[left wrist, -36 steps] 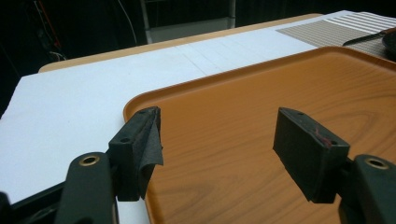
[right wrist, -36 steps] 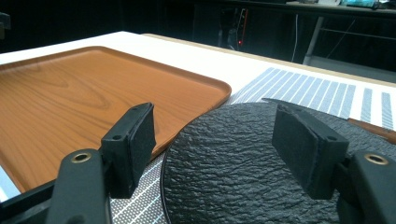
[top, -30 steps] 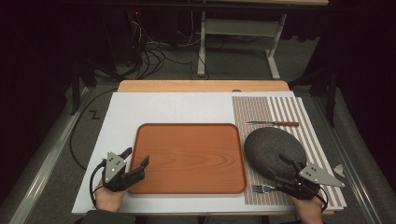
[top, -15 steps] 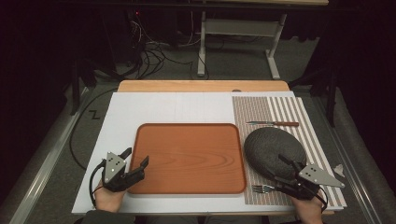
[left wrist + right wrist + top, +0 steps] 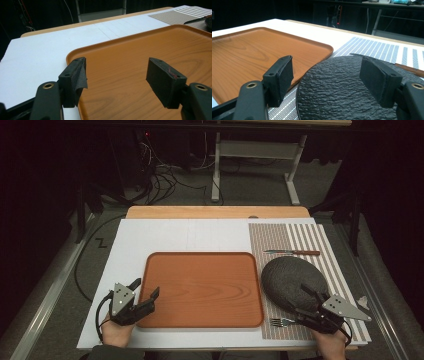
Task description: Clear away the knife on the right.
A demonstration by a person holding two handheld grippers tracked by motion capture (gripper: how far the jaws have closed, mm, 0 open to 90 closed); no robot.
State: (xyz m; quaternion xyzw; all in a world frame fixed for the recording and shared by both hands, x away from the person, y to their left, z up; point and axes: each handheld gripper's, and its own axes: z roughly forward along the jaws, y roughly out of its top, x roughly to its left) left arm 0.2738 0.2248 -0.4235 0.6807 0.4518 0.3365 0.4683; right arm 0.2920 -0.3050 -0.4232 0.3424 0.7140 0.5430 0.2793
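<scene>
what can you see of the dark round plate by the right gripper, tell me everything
The dark grey round plate with a rough, slate-like pebbled surface lies flat and empty on the striped grey and white placemat, just right of the orange wooden tray. It looks matte, with a thin raised rim. The right gripper hovers open over its near edge, jaws spread on either side. A silver fork lies just before it, a brown-handled knife just beyond; whether either touches it is unclear.

Both black two-jaw grippers, left (image 5: 145,295) and right (image 5: 301,301), carry grey three-cornered plates, brass-ringed screw holes, dark padded fingertips (image 5: 165,80) and trailing black cables.
</scene>
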